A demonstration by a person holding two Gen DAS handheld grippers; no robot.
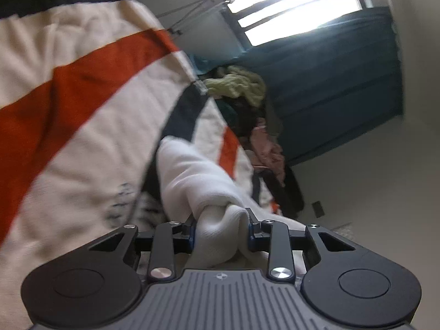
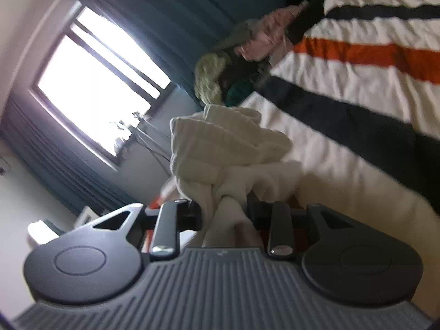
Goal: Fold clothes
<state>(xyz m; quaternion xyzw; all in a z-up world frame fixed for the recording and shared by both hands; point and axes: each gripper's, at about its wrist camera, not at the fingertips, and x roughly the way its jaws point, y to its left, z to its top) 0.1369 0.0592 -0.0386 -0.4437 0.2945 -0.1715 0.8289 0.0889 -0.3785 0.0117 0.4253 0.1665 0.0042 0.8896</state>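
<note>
The left tool (image 1: 222,229) pinches a bunched fold of the white garment (image 1: 192,170), and the right tool (image 2: 224,209) pinches another bunch of the same garment (image 2: 225,143). The garment hangs gathered above the striped bed cover (image 1: 82,82). Beyond lie a pile of clothes (image 2: 236,60), a teal curtain (image 1: 343,82) and a bright window (image 2: 93,77).

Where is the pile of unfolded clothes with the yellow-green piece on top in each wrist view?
Left wrist view: the clothes pile sits right of centre, at the far edge of the striped bedspread, against the teal curtain.
Right wrist view: the same pile lies above centre, left of the bedspread's stripes.
Shared landmark: the bright window beside the curtain.
</note>
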